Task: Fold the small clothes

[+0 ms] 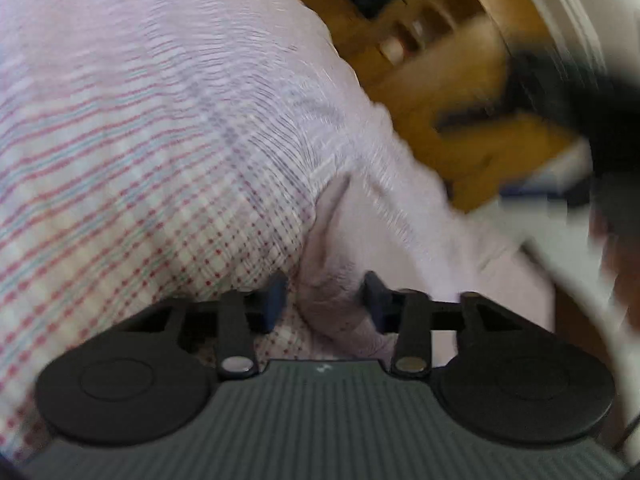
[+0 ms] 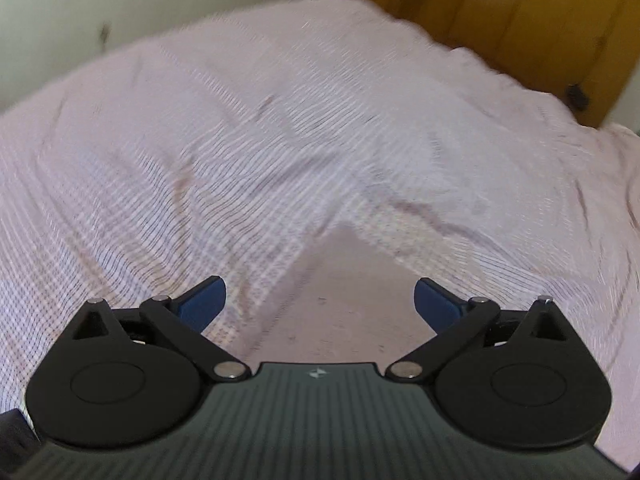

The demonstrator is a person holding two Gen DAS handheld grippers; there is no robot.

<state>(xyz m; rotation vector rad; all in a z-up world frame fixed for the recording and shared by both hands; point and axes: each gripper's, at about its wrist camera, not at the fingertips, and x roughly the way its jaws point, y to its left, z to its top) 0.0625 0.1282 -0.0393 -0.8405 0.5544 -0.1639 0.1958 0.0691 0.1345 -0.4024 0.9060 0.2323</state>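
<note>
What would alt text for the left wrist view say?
The left claw has a bunched fold of pale pink cloth between its blue pads, over a pink checked bedsheet. Blurred wooden furniture stands behind.

A thin, crinkled cotton-like sheet with fine pink and blue checks (image 2: 304,128) covers the bed, matt and softly creased. A plain pale-pink cloth garment (image 1: 344,264) looks smooth and matt. The honey-brown wooden cupboard (image 2: 532,20) has a slight sheen.
</note>
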